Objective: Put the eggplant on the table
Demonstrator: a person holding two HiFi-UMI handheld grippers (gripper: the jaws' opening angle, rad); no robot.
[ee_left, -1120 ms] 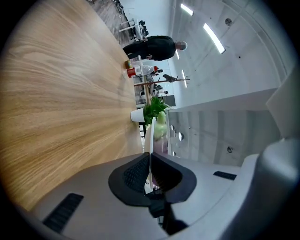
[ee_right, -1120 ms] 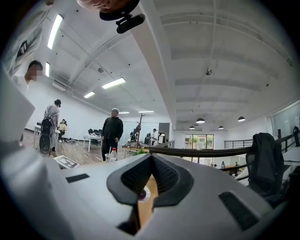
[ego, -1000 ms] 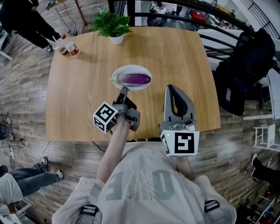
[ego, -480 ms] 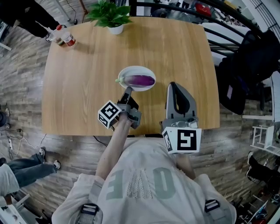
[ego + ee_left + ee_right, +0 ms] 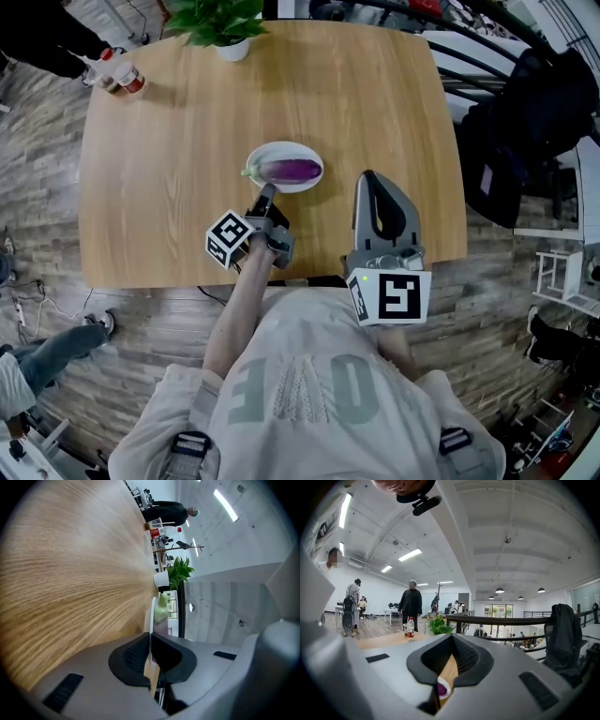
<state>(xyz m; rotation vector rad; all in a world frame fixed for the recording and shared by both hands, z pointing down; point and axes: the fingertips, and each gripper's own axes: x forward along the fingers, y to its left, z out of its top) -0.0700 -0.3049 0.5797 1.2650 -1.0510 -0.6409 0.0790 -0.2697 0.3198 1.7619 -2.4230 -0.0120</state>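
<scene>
1. Eggplant (image 5: 292, 170): purple, green cap at its left end, lying on the white plate (image 5: 281, 147) near the middle of the wooden table (image 5: 178, 141). Not on bare wood yet.
2. Left gripper (image 5: 266, 193): jaws closed together, nothing between them. Tip just beside the plate's near rim, at the cap end; can't tell if it touches.
3. Left gripper view: plate edge and green cap sit straight past the closed tips.
4. Right gripper (image 5: 368, 179): jaws together too, empty. It's over the table's near side, right of the plate and apart from it.
5. Far edge: potted plant (image 5: 217, 23); bottles (image 5: 117, 77) at the far left corner.
</scene>
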